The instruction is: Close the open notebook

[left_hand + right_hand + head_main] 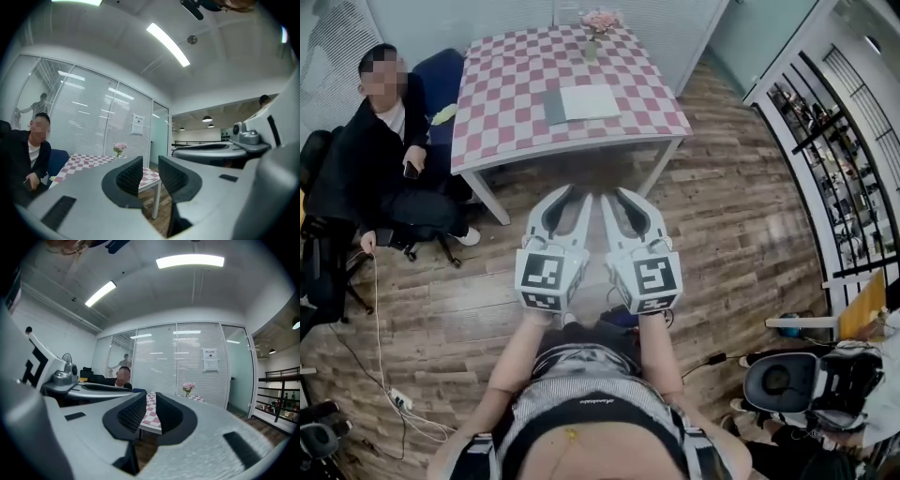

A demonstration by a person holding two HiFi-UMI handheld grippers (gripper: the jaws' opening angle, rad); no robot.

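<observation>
The open notebook (581,101) lies flat on the table (502,103) with the pink-and-white checked cloth, a white page on the right and a dark cover on the left. Both grippers are held level and side by side over the wooden floor, well short of the table. The left gripper (569,199) has a plain gap between its ribbed pads (130,176) and nothing in it. The right gripper (623,197) shows a narrower gap between its pads (132,413), also empty. Neither gripper view shows the notebook, only the table (93,161) edge-on.
A small vase of pink flowers (598,23) stands at the table's far edge. A person in dark clothes (384,159) sits left of the table beside a blue chair (441,70). Black shelving (834,150) lines the right. A cable and power strip (398,401) lie on the floor at left.
</observation>
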